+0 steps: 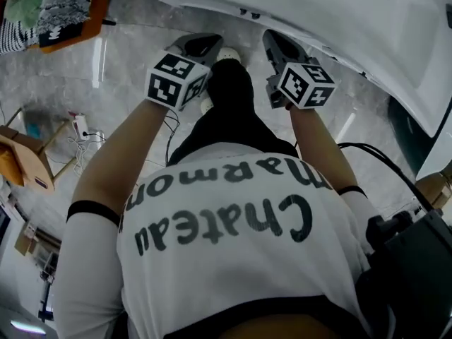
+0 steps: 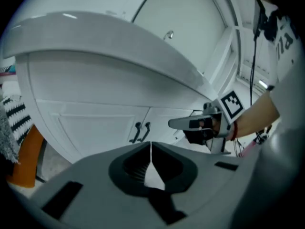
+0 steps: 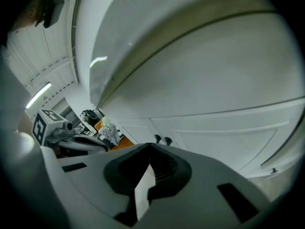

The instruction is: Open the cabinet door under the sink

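— What is seen from the head view?
— The left gripper (image 1: 205, 44) and the right gripper (image 1: 277, 42) are held out side by side above a marbled floor (image 1: 127, 55). They are just under the edge of a white counter (image 1: 339, 13).

— And in the left gripper view?
— Its jaws are pressed together, and nothing is caught between them. The cabinet door (image 2: 95, 128) is seen ahead, below the counter, and it is shut. Two dark handles (image 2: 139, 131) are set side by side where the two doors meet. The right gripper is seen at the right, apart from the doors.

— And in the right gripper view?
— Its jaws are closed tip to tip, and nothing is held. The handles are seen beyond the jaw tips, untouched. The left gripper is seen at the left.
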A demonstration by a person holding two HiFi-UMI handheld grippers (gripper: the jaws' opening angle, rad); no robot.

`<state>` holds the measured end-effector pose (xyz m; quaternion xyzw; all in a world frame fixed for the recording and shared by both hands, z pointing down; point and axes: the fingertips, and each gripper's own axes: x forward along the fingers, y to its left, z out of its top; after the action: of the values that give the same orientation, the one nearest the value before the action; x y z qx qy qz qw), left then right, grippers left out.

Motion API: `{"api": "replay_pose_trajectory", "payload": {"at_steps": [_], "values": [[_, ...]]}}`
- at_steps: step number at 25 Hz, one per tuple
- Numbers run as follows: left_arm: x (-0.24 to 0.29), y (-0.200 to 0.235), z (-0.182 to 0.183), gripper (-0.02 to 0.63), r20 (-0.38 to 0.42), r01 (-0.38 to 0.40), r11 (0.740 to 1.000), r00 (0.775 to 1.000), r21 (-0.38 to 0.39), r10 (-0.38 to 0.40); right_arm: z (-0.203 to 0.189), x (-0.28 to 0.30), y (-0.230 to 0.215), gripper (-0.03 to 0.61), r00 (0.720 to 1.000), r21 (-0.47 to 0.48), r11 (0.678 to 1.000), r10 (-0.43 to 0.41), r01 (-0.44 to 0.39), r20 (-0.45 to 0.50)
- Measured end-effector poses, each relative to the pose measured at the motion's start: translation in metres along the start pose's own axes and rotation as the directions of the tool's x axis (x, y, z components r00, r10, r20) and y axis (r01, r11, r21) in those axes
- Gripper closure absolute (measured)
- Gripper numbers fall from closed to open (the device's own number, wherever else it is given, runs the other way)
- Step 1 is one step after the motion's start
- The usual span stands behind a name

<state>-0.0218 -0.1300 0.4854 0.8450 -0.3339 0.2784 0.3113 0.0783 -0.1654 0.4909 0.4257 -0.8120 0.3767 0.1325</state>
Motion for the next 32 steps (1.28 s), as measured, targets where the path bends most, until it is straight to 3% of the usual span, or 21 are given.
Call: {"api": "replay_pose_trajectory", "payload": {"at_steps": [3,7,10,11,18,25,29,31,32], "values": [[0.023,-0.001,-0.018,0.604,-0.119,0.066,0.994,0.991,0.083,-0.056,-0.012,0.021,-0.014,0.574,1.0,-0.007,1.0,-0.009,0.009,-0.028],[0.059,0.019,-0.03,0.599,-0.124,0.084,0.996,0.988,-0.039,-0.088,-0.031,0.053,-0.025,0.553,0.994,0.012,1.0,0.021,-0.02,-0.108],[0.08,0.027,-0.03,0.461,-0.114,0.092,0.993,0.988,-0.075,-0.1,-0.039,0.066,-0.033,0.505,0.991,-0.011,1.0,0.008,-0.009,-0.131],[0.084,0.026,-0.027,0.451,-0.106,0.092,0.994,0.989,-0.066,-0.099,-0.039,0.066,-0.035,0.495,0.992,-0.016,1.0,0.0,-0.002,-0.126],[0.104,0.03,-0.017,0.451,-0.101,0.025,1.0,0.995,0.011,-0.024,-0.039,0.068,-0.037,0.476,0.988,-0.068,0.998,-0.014,0.003,-0.152],[0.116,0.033,-0.003,0.453,-0.088,0.011,0.998,0.996,0.068,-0.005,-0.038,0.073,-0.029,0.487,0.99,0.048,0.998,0.041,-0.034,-0.137],[0.111,0.041,0.001,0.484,-0.077,0.0,1.0,0.997,0.026,0.002,-0.043,0.076,-0.023,0.488,0.988,0.056,0.998,0.04,-0.032,-0.149],[0.108,0.039,0.002,0.561,-0.064,0.024,0.999,0.998,0.029,-0.022,-0.045,0.079,-0.019,0.49,0.988,0.059,0.998,0.026,-0.018,-0.154],[0.109,0.037,0.0,0.561,-0.064,0.03,0.998,0.998,0.048,-0.027,-0.046,0.08,-0.019,0.491,0.987,0.054,0.999,0.019,-0.011,-0.158]]}}
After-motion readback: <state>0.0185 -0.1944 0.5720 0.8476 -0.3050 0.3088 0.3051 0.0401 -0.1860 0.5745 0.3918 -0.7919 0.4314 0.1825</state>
